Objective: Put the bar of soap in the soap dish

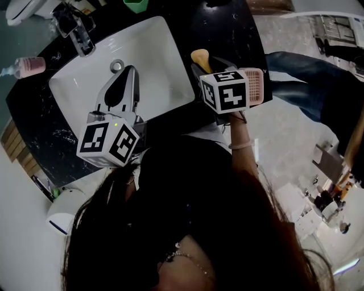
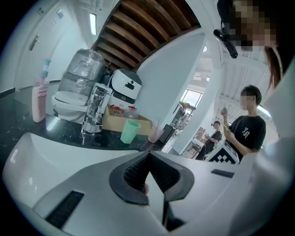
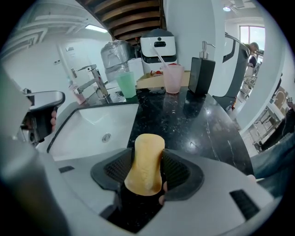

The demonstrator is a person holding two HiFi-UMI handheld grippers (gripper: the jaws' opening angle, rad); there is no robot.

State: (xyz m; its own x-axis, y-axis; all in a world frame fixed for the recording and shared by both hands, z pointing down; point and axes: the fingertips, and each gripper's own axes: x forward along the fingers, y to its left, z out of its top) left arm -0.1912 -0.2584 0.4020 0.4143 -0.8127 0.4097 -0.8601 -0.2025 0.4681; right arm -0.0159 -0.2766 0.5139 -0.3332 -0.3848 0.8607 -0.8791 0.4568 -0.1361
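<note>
Tan oblong soap (image 3: 145, 161), held on end in right gripper (image 3: 146, 173), right of sink (image 1: 153, 62); pink slatted dish (image 1: 257, 85) farther right.

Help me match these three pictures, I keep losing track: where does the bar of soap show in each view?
Head view: bar of soap upper middle, just right of the sink.
Left gripper view: not in it.
Right gripper view: lower centre, upright between the right claw jaws.
Shared landmark: green cup, at the head view's top edge, centre of the left gripper view, upper left of centre in the right gripper view.
</note>
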